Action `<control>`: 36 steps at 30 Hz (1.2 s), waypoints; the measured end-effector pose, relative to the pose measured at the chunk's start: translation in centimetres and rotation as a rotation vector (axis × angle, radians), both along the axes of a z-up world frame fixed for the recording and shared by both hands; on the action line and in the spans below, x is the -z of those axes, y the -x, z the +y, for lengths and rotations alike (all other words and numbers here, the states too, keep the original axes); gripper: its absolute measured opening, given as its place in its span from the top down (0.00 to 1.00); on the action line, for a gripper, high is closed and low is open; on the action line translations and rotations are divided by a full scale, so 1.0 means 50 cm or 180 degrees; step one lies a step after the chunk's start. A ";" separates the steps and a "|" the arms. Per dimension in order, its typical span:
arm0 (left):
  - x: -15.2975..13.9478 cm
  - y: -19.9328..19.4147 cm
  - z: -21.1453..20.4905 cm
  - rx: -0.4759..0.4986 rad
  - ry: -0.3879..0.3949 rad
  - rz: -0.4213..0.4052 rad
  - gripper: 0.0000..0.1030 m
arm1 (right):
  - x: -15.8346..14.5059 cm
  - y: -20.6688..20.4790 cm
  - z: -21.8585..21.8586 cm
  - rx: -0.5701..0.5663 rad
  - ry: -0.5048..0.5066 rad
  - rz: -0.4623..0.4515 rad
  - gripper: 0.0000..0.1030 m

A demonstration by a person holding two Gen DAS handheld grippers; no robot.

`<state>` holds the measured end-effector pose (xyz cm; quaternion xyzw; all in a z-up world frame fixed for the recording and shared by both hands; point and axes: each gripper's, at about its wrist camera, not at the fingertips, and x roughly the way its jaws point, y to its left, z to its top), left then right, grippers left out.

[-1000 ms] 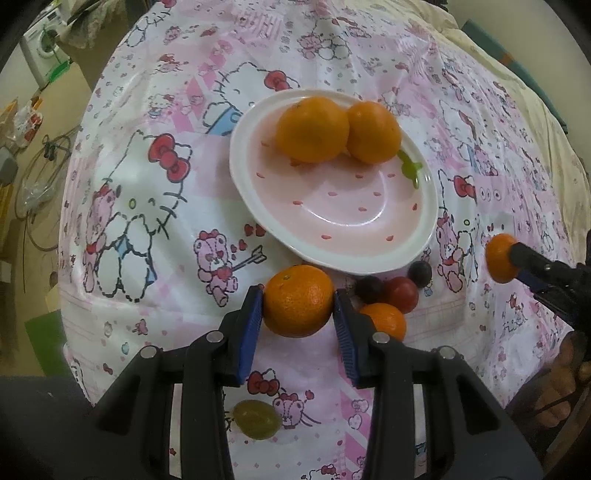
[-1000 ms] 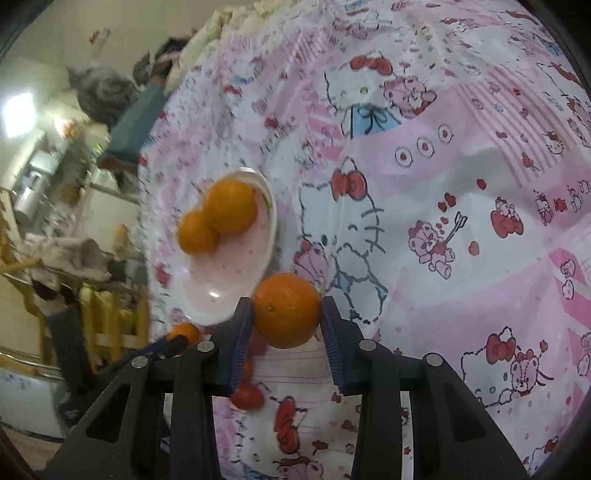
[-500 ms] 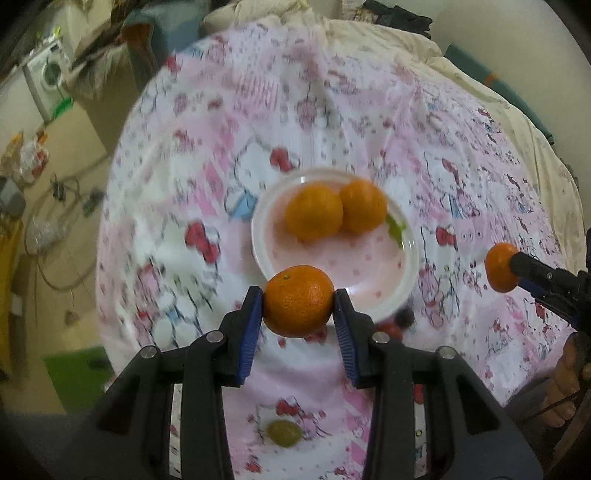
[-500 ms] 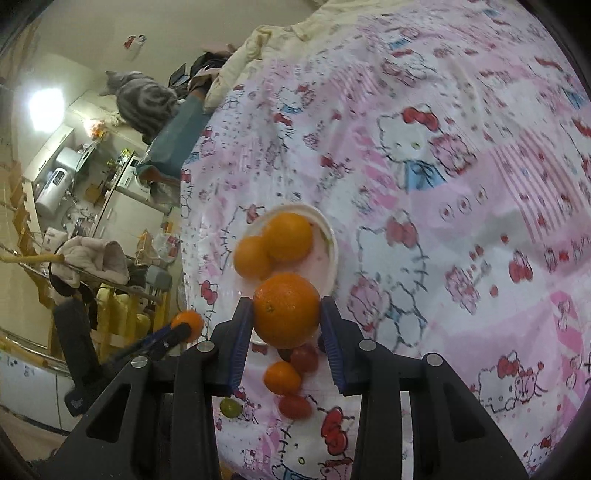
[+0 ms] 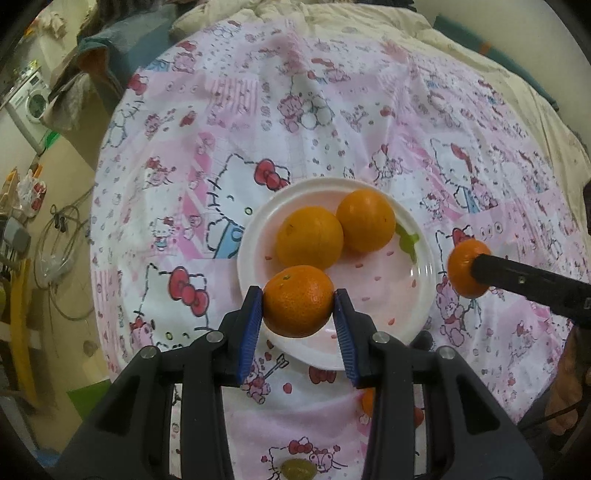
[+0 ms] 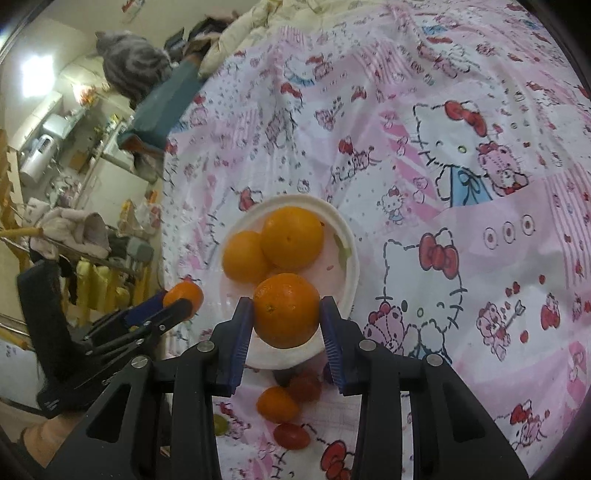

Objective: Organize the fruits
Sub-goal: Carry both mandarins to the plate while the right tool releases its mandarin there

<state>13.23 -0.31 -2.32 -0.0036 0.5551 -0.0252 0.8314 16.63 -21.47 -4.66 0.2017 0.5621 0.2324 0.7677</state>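
Observation:
My left gripper (image 5: 298, 306) is shut on an orange (image 5: 298, 301) and hangs over the near rim of a white and pink plate (image 5: 424, 295). Two oranges (image 5: 309, 237) (image 5: 365, 220) lie touching at the back of that plate. My right gripper (image 6: 286, 317) is shut on another orange (image 6: 286, 310) above the plate's (image 6: 351, 254) near edge. Each view shows the other gripper beside the plate with its orange: the right gripper (image 5: 480, 271) and the left gripper (image 6: 177, 302). A small orange (image 6: 277, 404), red cherry tomatoes (image 6: 304, 386) and a green grape (image 5: 297, 469) lie on the cloth in front of the plate.
A pink cartoon-print cloth (image 5: 332, 110) covers the round table, which drops off at the left to a floor with cables (image 5: 62, 258). Cream bedding (image 5: 369, 22) lies behind. A grey cat (image 6: 129, 70) sits on a teal cushion (image 6: 162, 107) past the far edge.
Both grippers have risen and moved forward with their oranges, from over the small fruits to over the plate's near rim. The plate's two oranges have not moved.

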 end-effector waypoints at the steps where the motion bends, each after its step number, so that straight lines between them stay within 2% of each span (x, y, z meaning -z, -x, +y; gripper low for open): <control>1: 0.008 -0.003 -0.003 0.0015 -0.0002 0.0030 0.67 | 0.011 -0.007 0.006 -0.0029 0.0027 0.0037 0.62; 8: 0.051 -0.011 -0.019 0.0076 -0.0066 0.0167 0.67 | 0.081 -0.042 0.027 -0.0087 0.0050 0.0277 0.62; 13: 0.059 -0.016 -0.017 0.0062 -0.0095 0.0169 0.67 | 0.113 -0.054 0.052 -0.0172 0.0061 0.0348 0.62; 22: 0.066 -0.024 -0.010 0.0005 -0.0123 0.0174 0.67 | 0.144 -0.070 0.068 -0.0214 0.0051 0.0448 0.60; 30: 0.061 -0.023 -0.009 -0.0015 -0.0112 0.0113 0.67 | 0.141 -0.074 0.063 -0.0169 -0.0028 0.0484 0.57; 33: 0.061 -0.022 -0.010 -0.0008 -0.0089 0.0099 0.67 | 0.130 -0.077 0.047 -0.0112 -0.0217 0.0491 0.39; 36: 0.064 -0.022 -0.015 -0.0003 -0.0061 0.0115 0.67 | 0.110 -0.076 0.028 -0.0022 -0.0332 0.0445 0.39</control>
